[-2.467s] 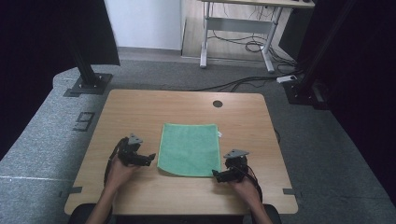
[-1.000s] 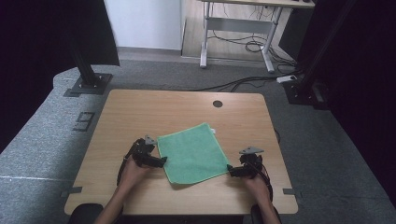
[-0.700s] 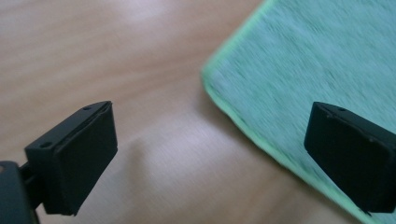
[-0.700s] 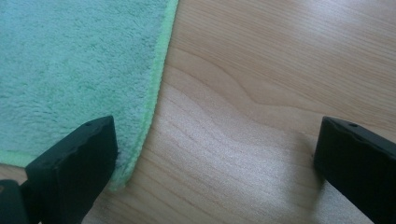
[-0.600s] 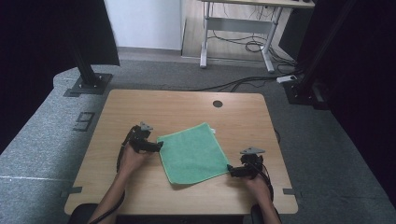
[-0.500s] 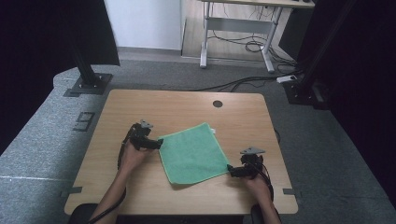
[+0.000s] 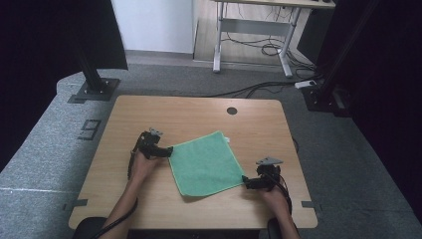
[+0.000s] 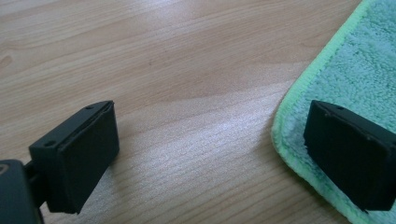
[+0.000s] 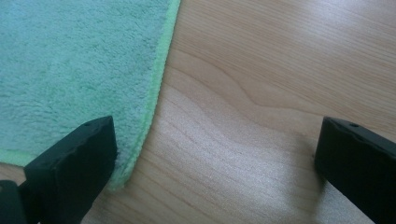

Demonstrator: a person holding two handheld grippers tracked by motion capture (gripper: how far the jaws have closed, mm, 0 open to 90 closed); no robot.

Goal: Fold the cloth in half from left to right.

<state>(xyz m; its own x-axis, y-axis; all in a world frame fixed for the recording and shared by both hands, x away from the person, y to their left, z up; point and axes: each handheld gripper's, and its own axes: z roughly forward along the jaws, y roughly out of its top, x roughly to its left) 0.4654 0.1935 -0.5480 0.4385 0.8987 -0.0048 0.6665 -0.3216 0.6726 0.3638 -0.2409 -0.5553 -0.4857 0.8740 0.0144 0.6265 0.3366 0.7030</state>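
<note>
Flanking green cloth (image 7: pixel 206 162) — both jaws spread wide.

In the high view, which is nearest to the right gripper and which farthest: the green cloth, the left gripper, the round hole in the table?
From the right gripper:
1. Green cloth, beside it, near corner.
2. Left gripper, across the cloth.
3. Round hole, at the table's far edge.

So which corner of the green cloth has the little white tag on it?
The far corner of the green cloth, pointing toward the table's round hole; its white tag sits there, away from both tongs.
</note>
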